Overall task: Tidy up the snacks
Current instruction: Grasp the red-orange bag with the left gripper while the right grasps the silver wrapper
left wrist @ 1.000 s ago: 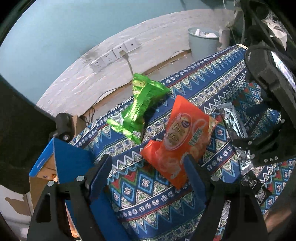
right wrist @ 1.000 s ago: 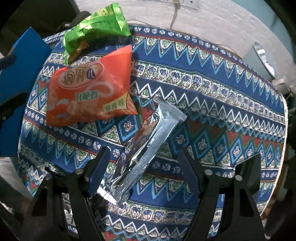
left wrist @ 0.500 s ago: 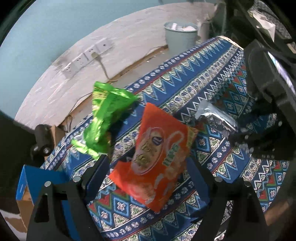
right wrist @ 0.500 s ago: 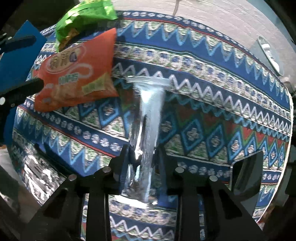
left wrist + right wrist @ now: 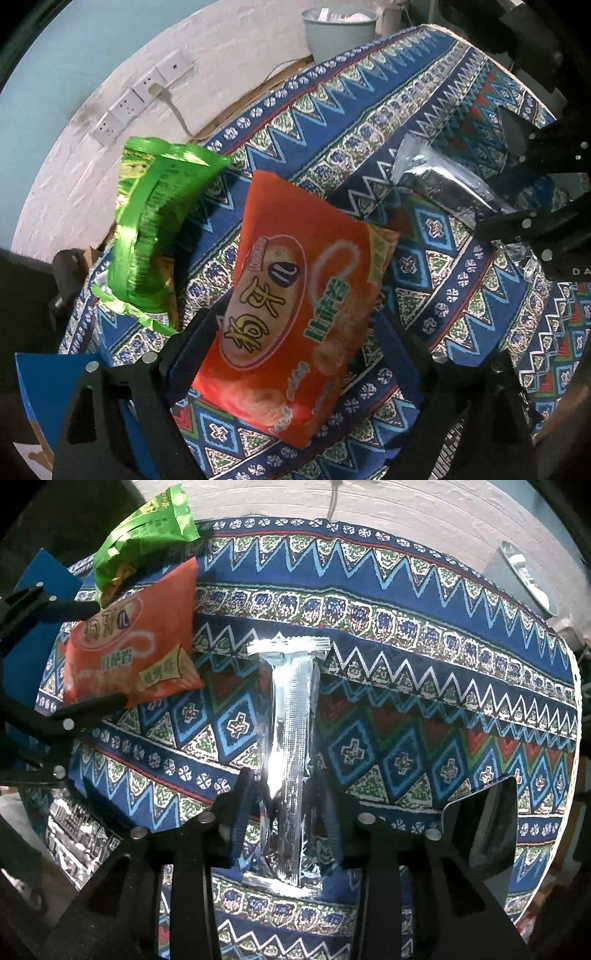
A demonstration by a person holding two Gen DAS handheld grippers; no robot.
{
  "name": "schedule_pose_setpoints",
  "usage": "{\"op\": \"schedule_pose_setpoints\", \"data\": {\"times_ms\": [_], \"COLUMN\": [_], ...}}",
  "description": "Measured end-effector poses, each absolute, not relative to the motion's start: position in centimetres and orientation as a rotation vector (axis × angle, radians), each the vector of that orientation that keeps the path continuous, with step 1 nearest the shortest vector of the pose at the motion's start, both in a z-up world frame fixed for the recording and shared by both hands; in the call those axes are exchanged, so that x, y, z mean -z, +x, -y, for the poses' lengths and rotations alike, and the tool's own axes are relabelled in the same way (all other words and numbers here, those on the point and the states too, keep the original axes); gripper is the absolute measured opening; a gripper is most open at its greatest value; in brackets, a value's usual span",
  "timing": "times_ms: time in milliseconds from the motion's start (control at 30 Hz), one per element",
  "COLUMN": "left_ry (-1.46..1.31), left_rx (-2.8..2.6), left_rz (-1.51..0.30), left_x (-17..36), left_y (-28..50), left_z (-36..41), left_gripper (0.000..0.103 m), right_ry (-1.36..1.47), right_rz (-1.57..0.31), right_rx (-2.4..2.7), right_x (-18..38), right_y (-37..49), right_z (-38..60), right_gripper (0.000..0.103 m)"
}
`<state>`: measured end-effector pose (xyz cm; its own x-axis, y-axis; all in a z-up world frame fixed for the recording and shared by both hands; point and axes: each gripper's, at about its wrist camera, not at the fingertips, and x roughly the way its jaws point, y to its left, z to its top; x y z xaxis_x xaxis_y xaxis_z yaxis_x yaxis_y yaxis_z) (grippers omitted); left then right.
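An orange snack bag [image 5: 295, 306] lies on the patterned tablecloth [image 5: 369, 110], between the fingers of my left gripper [image 5: 295, 332], whose jaws stand wide on either side of it, close to its edges. A green snack bag [image 5: 155, 221] lies to its left. My right gripper [image 5: 284, 805] is shut on a silver foil packet [image 5: 291, 738], which stands up off the cloth along the fingers. The right wrist view also shows the orange bag [image 5: 129, 642] and the green bag [image 5: 144, 542] at the far left, with the left gripper's fingers [image 5: 74, 716] around the orange one.
A blue cardboard box [image 5: 33, 391] stands off the table's left edge, also in the right wrist view [image 5: 37, 602]. A pale waste bin [image 5: 340, 29] stands on the floor behind the table. Wall sockets [image 5: 144, 88] with a cable sit on the white wall.
My right gripper has closed on the silver packet and lifted it upright. My left gripper has moved forward, so its open fingers now flank the orange bag.
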<state>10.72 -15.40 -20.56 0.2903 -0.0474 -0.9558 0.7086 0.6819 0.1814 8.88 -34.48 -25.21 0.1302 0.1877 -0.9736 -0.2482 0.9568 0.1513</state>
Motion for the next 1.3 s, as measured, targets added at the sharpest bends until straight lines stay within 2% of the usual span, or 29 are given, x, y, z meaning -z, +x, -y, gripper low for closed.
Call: {"op": "schedule_pose_setpoints", "data": {"times_ms": [200,300,367,467,567,767,1300], "left_ry": [0.667,0.658,0.646,0.639,0.636,0.578,0.549], "left_rx": [0.558,0.56,0.566,0.558,0.539,0.508,0.415], "left_rz": [-1.193,-1.211,-1.221,-1.206,-1.189,-1.18,-1.156], "left_x": [21.1,21.5,21.8,21.9,21.6,20.2,16.5], "left_y": [11.0,11.1,11.3,11.7,11.2,10.3,6.1], "left_z": [15.3,15.4,15.3,15.2,15.0,14.3,11.9], "left_gripper": [0.088,0.088,0.08,0.074,0.063,0.043,0.042], "right_ry": [-0.038,-0.034,-0.047,-0.072,-0.098,-0.103,-0.122], "right_rz": [-1.402,-1.396,-1.384,-1.374,-1.366,-1.353,-1.267], "right_rx": [-0.301,-0.289,-0.284,-0.281,-0.284,-0.307,-0.338], "right_x": [25.0,25.6,25.8,25.9,25.9,25.3,19.8], "right_y": [9.7,10.6,10.9,10.9,10.3,10.2,8.5], "right_z": [32.7,32.5,32.2,31.6,30.7,29.8,28.2], "right_gripper": [0.037,0.041,0.041,0.041,0.03,0.029,0.029]}}
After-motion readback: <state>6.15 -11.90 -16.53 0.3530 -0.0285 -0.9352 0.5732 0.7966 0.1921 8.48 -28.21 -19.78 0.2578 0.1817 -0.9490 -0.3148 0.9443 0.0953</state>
